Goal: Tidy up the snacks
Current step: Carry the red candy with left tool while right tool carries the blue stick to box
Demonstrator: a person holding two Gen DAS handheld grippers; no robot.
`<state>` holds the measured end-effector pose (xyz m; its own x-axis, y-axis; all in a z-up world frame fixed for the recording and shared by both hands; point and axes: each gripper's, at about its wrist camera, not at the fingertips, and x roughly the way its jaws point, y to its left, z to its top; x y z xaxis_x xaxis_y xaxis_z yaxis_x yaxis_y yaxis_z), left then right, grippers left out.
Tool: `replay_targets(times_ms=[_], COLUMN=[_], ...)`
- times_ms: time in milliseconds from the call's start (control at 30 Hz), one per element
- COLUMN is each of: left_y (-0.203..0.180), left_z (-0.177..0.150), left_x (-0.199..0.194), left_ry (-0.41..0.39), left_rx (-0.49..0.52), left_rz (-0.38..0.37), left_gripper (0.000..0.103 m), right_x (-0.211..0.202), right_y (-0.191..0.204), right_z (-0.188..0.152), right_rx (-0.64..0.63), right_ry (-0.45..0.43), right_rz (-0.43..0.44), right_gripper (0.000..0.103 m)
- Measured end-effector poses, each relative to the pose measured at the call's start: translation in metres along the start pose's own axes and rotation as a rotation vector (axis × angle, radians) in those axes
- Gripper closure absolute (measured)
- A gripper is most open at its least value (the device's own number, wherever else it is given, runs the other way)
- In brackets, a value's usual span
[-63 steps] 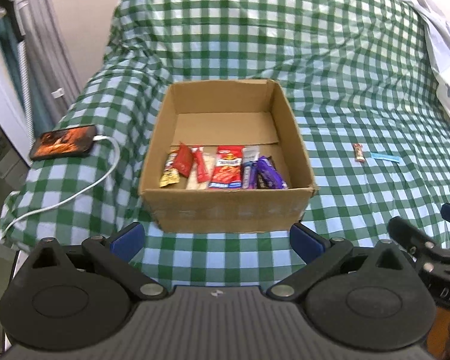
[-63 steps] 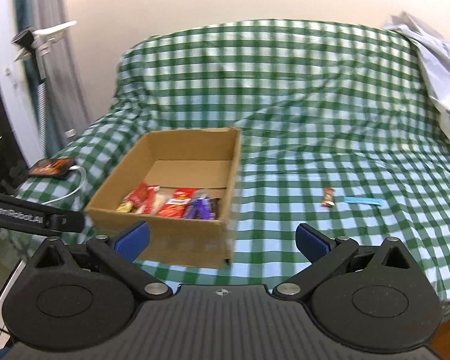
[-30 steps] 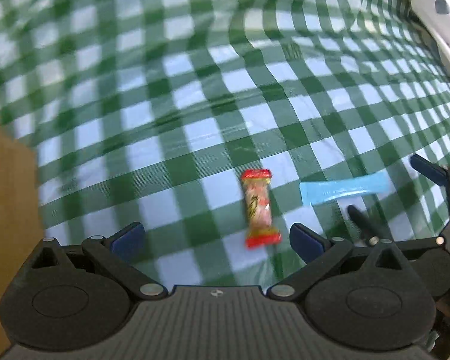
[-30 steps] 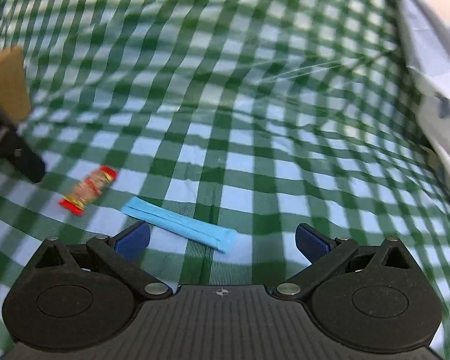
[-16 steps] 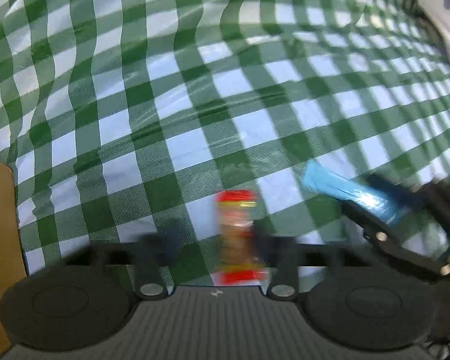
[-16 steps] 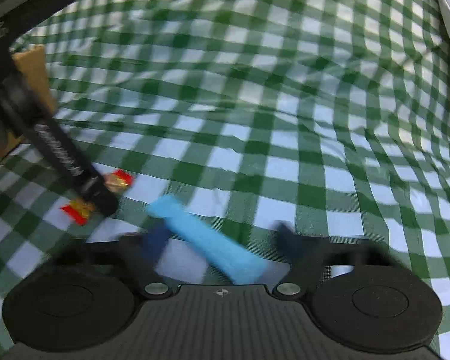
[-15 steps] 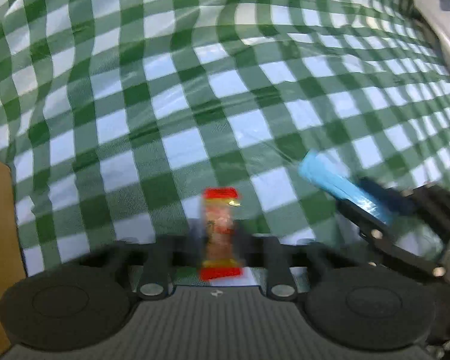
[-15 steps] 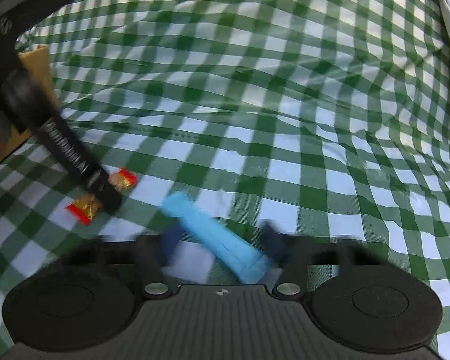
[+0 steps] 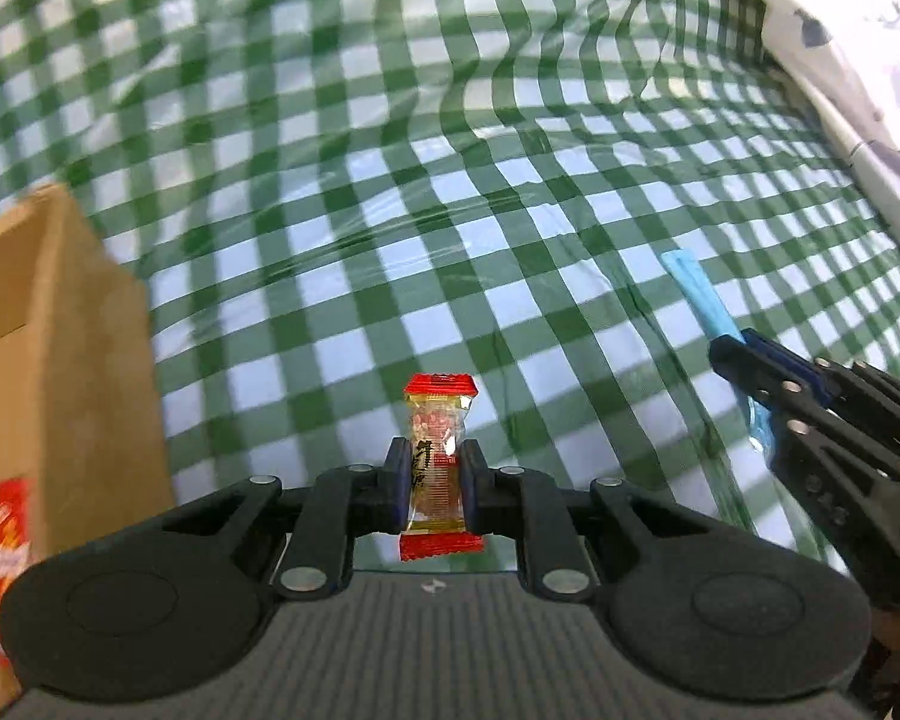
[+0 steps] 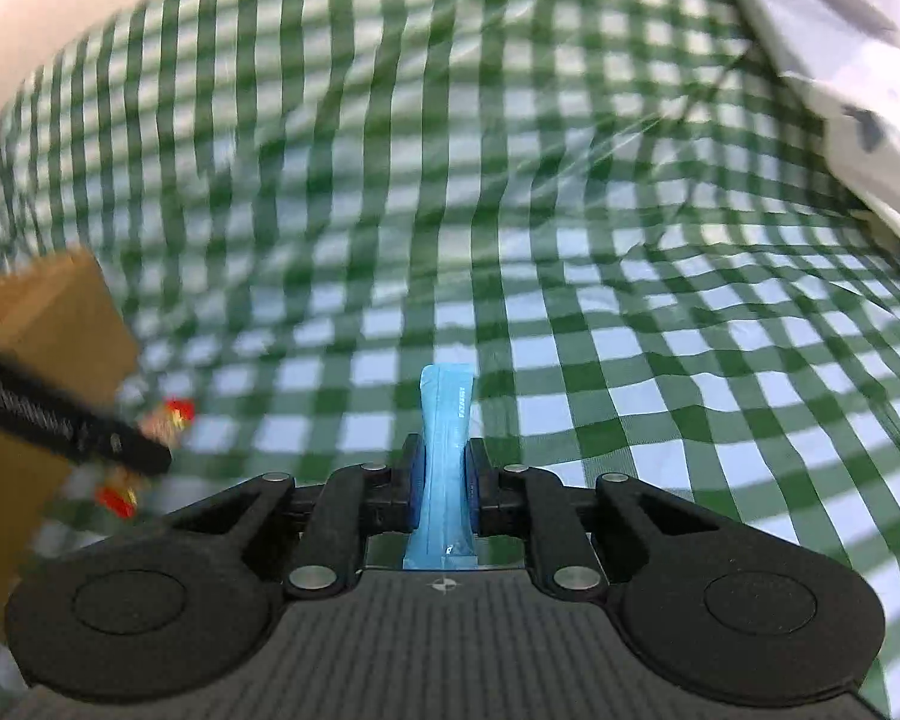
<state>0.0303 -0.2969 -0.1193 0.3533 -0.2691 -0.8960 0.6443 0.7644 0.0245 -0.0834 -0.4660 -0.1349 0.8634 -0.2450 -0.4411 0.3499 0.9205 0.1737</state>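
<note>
Blurring cardboard box; left hand-held gripper half hiding red-ended snack.

Glossy plastic snack wrapper, matt blue sachet, checked cloth cover, matt brown cardboard box.

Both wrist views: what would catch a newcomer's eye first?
The red-ended snack packet pinched upright in the left gripper, and the blue sachet clamped in the right gripper. Behind them spreads the green checked cloth, with the cardboard box at left.

Two wrist views, angled down, sharing the checked cloth and box.
</note>
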Motion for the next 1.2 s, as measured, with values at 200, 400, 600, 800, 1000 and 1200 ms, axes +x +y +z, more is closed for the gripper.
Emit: replay_targets(times_ms=[200,400,600,800,1000,1200], left_y=[0.026,0.067,0.113,0.154,0.18,0.186], left_z=[-0.039,-0.098,-0.168,-0.229,-0.273,-0.295], left_x=[-0.08,-0.156,-0.21,-0.249,-0.274,-0.289], left_ry=[-0.079,-0.133,-0.128,-0.128,-0.123,-0.142], left_rx=[-0.019,-0.066,-0.161,-0.256,-0.333,-0.361], left_rz=[0.03,0.092,0.151,0.208,0.224,0.217], left_gripper=[0.085,0.085,0.085,0.085,0.085,0.085], right_x=[-0.077,-0.141,-0.192,-0.229,-0.255,-0.27], right_y=[0.051,0.116,0.181,0.235,0.274,0.297], right_z=[-0.004,-0.022,-0.047,-0.061,-0.07,-0.075], right_rx=[0.02,-0.011,-0.012,-0.071,-0.154,-0.223], right_ry=[-0.049,-0.046,-0.013,0.036,0.053,0.051], right_rz=[0.047,0.108,0.174,0.267,0.308,0.313], right_gripper=[0.088,0.088,0.088,0.088,0.088,0.088])
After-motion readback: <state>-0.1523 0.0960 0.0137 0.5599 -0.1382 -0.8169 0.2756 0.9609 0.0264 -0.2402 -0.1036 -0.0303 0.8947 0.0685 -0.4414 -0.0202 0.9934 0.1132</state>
